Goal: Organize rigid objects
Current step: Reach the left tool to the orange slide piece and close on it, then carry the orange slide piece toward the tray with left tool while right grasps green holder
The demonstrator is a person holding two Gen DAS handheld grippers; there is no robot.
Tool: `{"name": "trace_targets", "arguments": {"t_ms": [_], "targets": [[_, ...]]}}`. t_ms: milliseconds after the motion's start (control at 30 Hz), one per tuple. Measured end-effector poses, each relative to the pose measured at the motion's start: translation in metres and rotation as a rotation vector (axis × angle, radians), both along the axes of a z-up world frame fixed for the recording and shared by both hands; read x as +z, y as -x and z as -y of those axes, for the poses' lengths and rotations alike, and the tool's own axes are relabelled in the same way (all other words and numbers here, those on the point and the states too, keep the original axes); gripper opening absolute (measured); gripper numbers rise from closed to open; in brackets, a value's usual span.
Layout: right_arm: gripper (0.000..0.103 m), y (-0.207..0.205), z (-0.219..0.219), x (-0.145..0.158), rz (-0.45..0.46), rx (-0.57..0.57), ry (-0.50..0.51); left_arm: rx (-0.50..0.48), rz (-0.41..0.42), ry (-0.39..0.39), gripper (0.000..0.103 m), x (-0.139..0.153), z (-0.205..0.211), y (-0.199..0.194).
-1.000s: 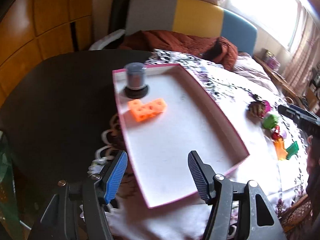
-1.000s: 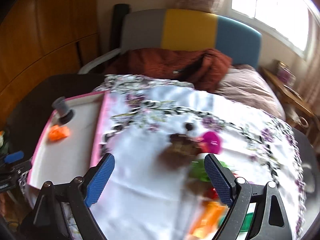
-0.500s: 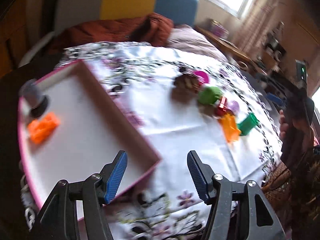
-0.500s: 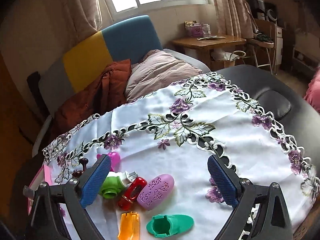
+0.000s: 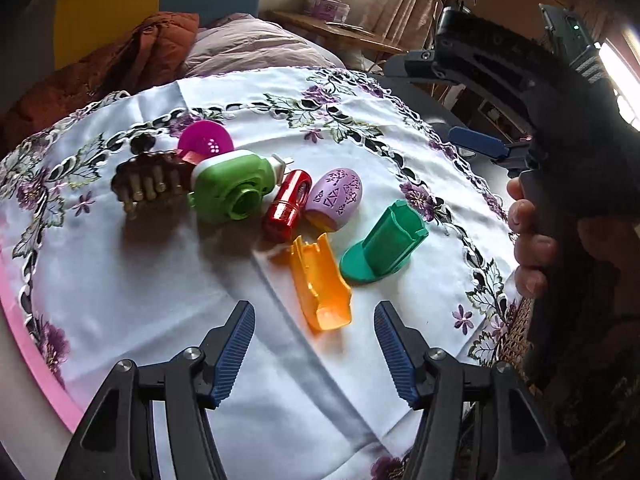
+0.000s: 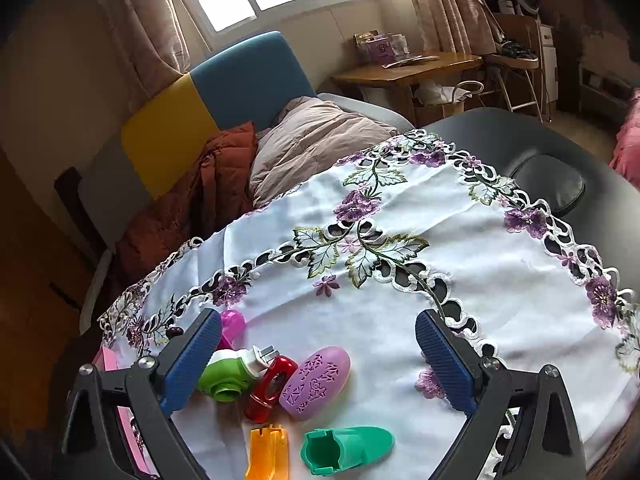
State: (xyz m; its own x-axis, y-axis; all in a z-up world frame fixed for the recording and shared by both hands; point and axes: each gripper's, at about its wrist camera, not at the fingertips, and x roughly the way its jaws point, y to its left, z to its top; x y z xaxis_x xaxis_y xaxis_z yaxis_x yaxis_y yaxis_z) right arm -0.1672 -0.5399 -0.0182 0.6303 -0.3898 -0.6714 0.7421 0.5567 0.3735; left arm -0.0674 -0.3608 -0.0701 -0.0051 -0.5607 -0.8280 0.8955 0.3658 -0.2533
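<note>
**Plastic toys in a cluster, both grippers empty above them**

Plastic pieces lie close together on the embroidered white cloth (image 5: 132, 280). A brown clip (image 5: 150, 186) touches a green toy (image 5: 232, 192); a pink disc (image 5: 205, 143) sits behind them. Next come a red capsule (image 5: 288, 204) and a lilac egg (image 5: 335, 198), side by side. Nearer the camera lie an orange chute (image 5: 322, 284) and a teal shoe (image 5: 384, 246).

The left gripper (image 5: 314, 356) hovers just short of the chute, its jaws apart with nothing between them. The right gripper (image 6: 318, 364) has just been opening; its jaws stand wide, empty, above the egg and capsule. In the left view a hand (image 5: 528, 236) holds that gripper at the cloth's right edge. A pink tray rim (image 5: 36, 364) shows at far left.
</note>
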Motion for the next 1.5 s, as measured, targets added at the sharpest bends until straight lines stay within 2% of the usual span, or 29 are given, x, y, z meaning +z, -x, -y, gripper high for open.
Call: {"name": "trace_targets", "arguments": {"t_ms": [167, 233, 333, 367, 400, 933, 1100, 1367, 1433, 1500], "targets": [[0.098, 0.000, 0.001, 0.000, 0.007, -0.001, -0.003, -0.011, 0.003, -0.036, 0.062, -0.016, 0.029, -0.002], [0.098, 0.000, 0.001, 0.000, 0.008, 0.000, -0.003, -0.011, 0.019, -0.048, 0.058, -0.021, 0.037, -0.002], [0.098, 0.000, 0.002, -0.001, -0.002, 0.001, -0.004, 0.005, 0.044, -0.078, 0.040, -0.034, 0.046, -0.005], [0.098, -0.001, 0.003, -0.002, -0.006, 0.001, -0.006, 0.010, 0.071, -0.069, 0.028, -0.035, 0.046, -0.005], [0.098, -0.001, 0.003, -0.002, -0.009, 0.000, -0.006, 0.010, 0.089, -0.062, 0.026, -0.035, 0.044, -0.004], [0.098, -0.009, 0.007, -0.021, -0.077, 0.025, -0.090, 0.100, 0.113, -0.026, 0.026, -0.033, -0.052, -0.009], [0.098, -0.015, -0.008, -0.029, -0.130, 0.093, -0.140, 0.113, 0.117, -0.017, 0.026, -0.033, -0.065, -0.008], [0.098, -0.019, -0.048, -0.036, -0.233, 0.128, -0.108, 0.132, 0.095, 0.003, 0.026, -0.035, -0.071, -0.010], [0.095, -0.023, -0.051, -0.044, -0.291, 0.119, -0.110, 0.137, 0.087, 0.009, 0.026, -0.034, -0.073, -0.011], [0.083, -0.029, -0.053, -0.056, -0.366, 0.122, -0.110, 0.137, 0.084, 0.011, 0.026, -0.034, -0.075, -0.011]]}}
